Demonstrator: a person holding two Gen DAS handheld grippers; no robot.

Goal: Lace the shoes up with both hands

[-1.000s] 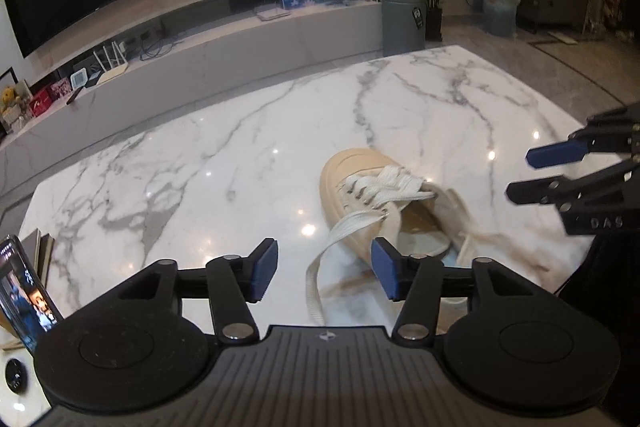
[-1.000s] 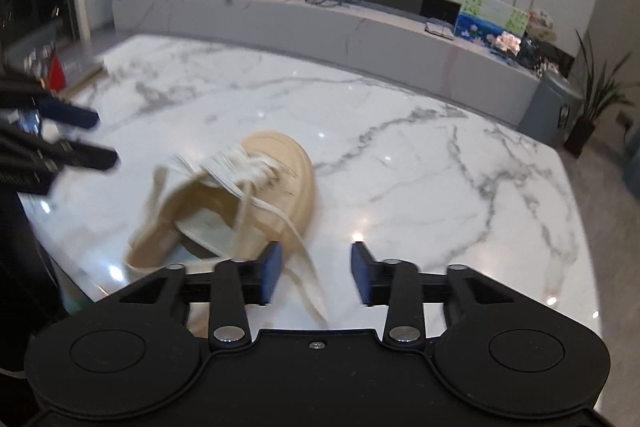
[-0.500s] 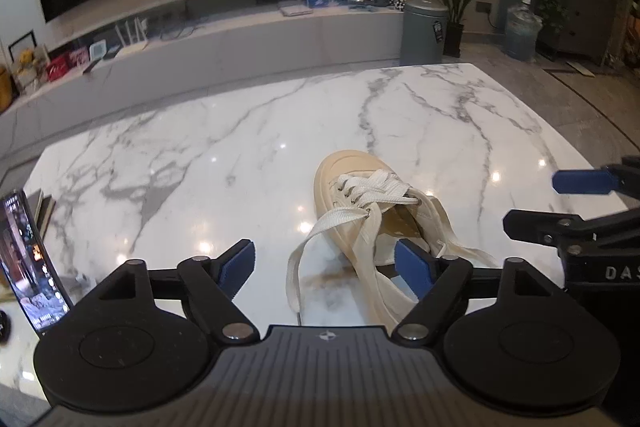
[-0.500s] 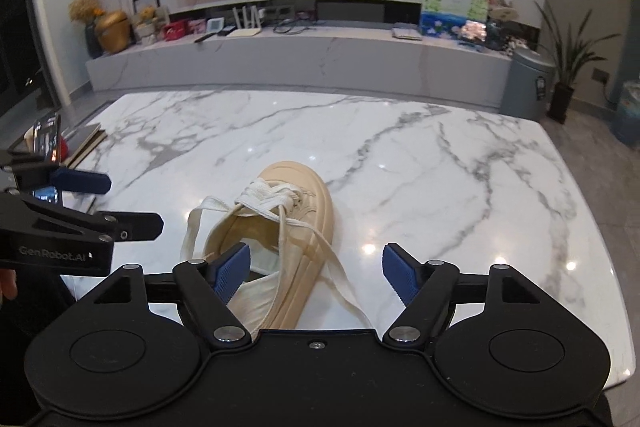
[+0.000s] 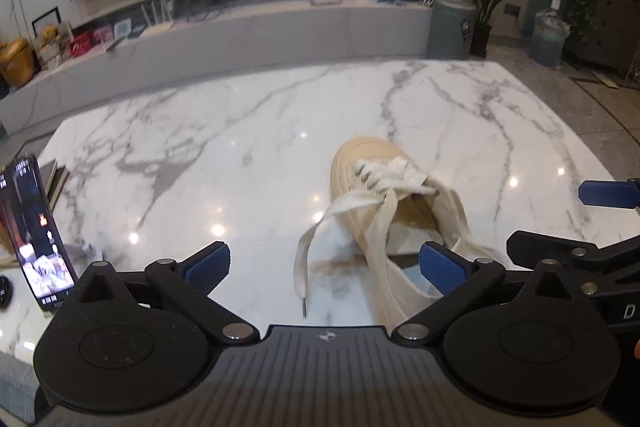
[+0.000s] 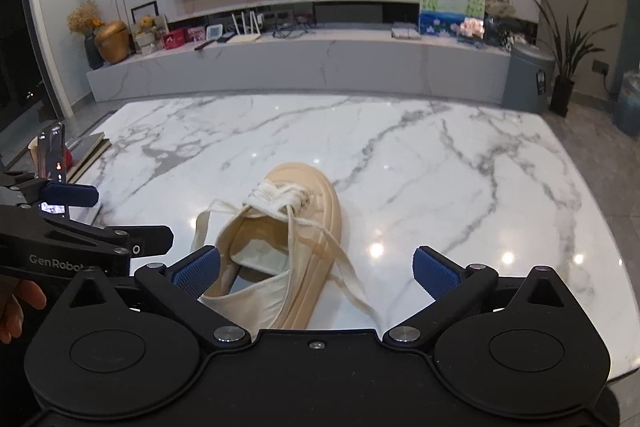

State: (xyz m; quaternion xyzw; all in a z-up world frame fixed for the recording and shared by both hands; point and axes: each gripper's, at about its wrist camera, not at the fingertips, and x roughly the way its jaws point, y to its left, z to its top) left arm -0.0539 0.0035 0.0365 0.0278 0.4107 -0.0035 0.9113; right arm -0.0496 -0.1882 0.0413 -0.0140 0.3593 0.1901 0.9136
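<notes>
While the beige sneaker (image 6: 288,227) rests on the marble table (image 6: 440,155), toe pointing away, both grippers hover near its heel. The left gripper (image 5: 324,267) and right gripper (image 6: 316,267) are spread wide, grasping nothing. Loose white laces (image 5: 316,239) trail onto the marble.

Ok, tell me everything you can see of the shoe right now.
The shoe is a low beige canvas sneaker with a thick cream rubber sole and rounded toe pointing away from both cameras. It rests on the marble table. Flat off-white laces cross the front eyelets; two loose ends trail onto the table, one on each side. The heel opening gapes, showing a pale insole. Both tools are open and neither touches it.
</notes>
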